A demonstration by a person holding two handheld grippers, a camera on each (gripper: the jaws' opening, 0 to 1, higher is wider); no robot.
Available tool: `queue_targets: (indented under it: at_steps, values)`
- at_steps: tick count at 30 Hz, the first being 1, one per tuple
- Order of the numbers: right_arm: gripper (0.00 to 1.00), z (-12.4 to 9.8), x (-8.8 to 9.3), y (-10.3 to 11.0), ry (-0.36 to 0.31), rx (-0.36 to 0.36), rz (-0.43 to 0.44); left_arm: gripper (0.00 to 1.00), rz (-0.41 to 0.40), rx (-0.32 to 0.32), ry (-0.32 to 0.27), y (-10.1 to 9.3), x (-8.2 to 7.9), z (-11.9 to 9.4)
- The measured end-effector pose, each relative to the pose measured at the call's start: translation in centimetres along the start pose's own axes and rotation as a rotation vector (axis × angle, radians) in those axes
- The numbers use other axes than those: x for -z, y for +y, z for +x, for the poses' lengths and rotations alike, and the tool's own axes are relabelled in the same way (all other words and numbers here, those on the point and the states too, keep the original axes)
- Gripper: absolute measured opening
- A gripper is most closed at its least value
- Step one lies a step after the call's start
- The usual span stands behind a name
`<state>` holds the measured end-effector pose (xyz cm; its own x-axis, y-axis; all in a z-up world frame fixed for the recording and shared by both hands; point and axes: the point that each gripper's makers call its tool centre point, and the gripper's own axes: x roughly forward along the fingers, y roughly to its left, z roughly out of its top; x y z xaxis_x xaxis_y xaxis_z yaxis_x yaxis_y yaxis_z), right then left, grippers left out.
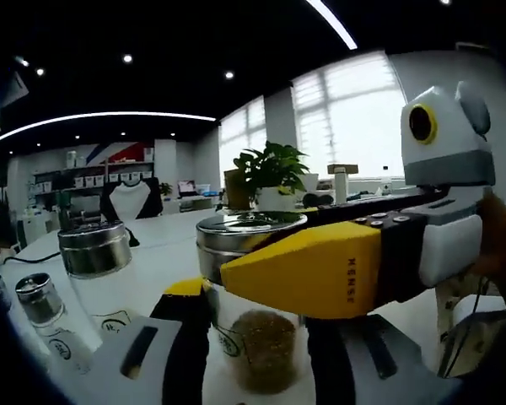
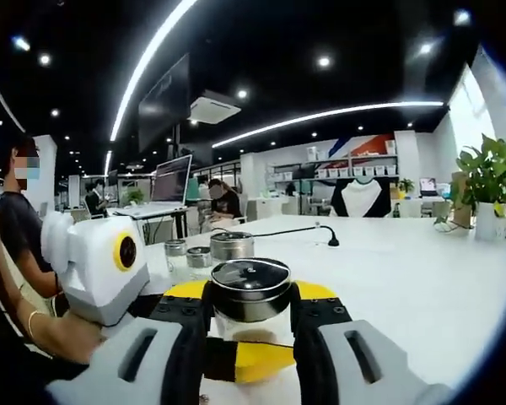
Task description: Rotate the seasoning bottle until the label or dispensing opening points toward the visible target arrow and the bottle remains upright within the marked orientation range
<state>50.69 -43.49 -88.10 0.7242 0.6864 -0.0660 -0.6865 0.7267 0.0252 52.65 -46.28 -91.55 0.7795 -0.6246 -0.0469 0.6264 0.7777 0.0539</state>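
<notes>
While the seasoning bottle (image 1: 251, 314) stands upright on the white tabletop (image 2: 422, 287), it is clasped from two sides. In the left gripper view, the left tool (image 1: 257, 354) is seen with its dark jaws set against the clear glass body of the bottle, one on each side, low down where brownish seasoning fills the bottom; the bottle is thus gripped by this tool. In the same view the right tool (image 1: 316, 268) comes in from the right, its yellow jaw lying across the bottle just under the shiny metal lid (image 1: 246, 232). In the right gripper view, the right tool (image 2: 251, 316) is seen closed on the same bottle, its black jaws pressed to either side just below the dark round lid, and the left tool (image 2: 97, 270) is seen entering from the left with a hand (image 2: 55, 337) behind it. Two further shakers are found on the tabletop beside the held bottle: a larger metal-capped shaker (image 1: 97, 261) and a small shaker (image 1: 46, 316) nearer the tabletop's edge. A potted plant (image 1: 274, 173) is placed at the far edge of the tabletop by the windows. A black cable (image 2: 295, 232) is laid across the far part of the tabletop. A seated person (image 2: 21, 228) is visible beyond the tabletop.
</notes>
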Motion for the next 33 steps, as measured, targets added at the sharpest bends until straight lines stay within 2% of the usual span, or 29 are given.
queue_targets:
  at_steps: [4,6,9,14,16,20,25,28,30,33]
  values:
    - [0.36,0.12,0.11,0.09,0.006,0.038,-0.009,0.46,0.001,-0.037,-0.012,0.18,0.01,-0.03]
    - [0.36,0.12,0.37,0.01,0.025,0.078,-0.013,0.46,0.000,-0.049,-0.021,0.22,-0.03,-0.07]
    - [0.36,0.12,0.25,0.04,0.008,0.115,0.008,0.46,0.005,-0.077,-0.021,0.34,0.05,-0.16]
    - [0.40,0.30,0.37,0.37,-0.005,0.136,0.031,0.46,-0.011,-0.122,-0.053,0.60,-0.12,-0.16]
    - [0.40,0.33,0.33,0.16,-0.014,0.150,0.063,0.46,-0.002,-0.128,-0.056,0.54,-0.15,-0.17]
    - [0.40,0.38,0.46,0.16,-0.023,0.171,0.056,0.46,0.008,-0.131,-0.060,0.52,-0.20,-0.16]
    - [0.39,0.25,0.25,0.09,-0.035,0.172,0.081,0.46,-0.002,-0.127,-0.061,0.65,-0.13,-0.09]
    - [0.38,0.22,0.18,0.06,-0.042,0.161,0.063,0.47,0.008,-0.106,-0.064,0.60,-0.12,-0.02]
    - [0.38,0.20,0.05,0.07,-0.079,0.132,0.065,0.47,0.023,-0.094,-0.067,0.61,-0.07,-0.03]
    - [0.38,0.06,0.02,0.12,-0.079,0.101,0.050,0.47,0.044,-0.083,-0.052,0.47,0.01,-0.19]
